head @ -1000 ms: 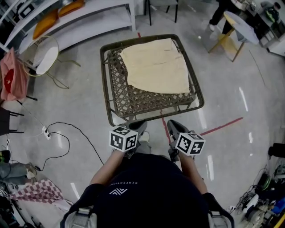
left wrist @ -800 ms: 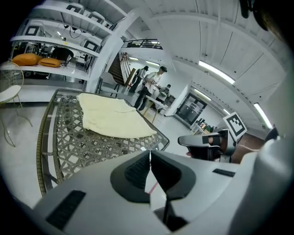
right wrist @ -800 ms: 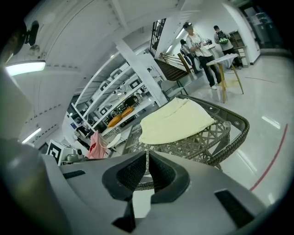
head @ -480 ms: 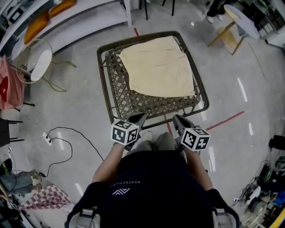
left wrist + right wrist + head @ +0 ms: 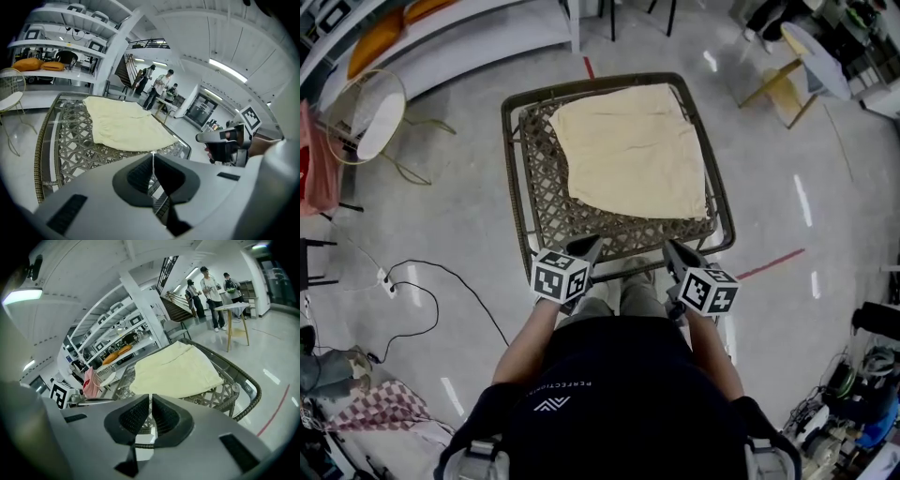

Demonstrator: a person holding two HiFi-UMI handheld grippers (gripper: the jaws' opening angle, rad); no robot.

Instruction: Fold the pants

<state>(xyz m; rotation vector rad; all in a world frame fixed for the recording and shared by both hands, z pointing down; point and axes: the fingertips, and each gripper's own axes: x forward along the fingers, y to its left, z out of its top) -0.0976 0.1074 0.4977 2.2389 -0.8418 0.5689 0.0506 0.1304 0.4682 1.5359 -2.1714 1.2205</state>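
Now, left claw (image 5: pixel 587 247): jaws pressed together, empty.
Right claw (image 5: pixel 673 250): likewise closed, empty.
Cream fabric pants (image 5: pixel 633 150): flat on dark woven wicker counter (image 5: pixel 542 197), untouched.
Change: both claws nearer the rim; folding not begun.

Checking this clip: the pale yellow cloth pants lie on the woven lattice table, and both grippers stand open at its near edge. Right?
No: the left gripper and right gripper are shut, as each gripper view shows. The pale yellow cloth pants do lie on the woven lattice table.
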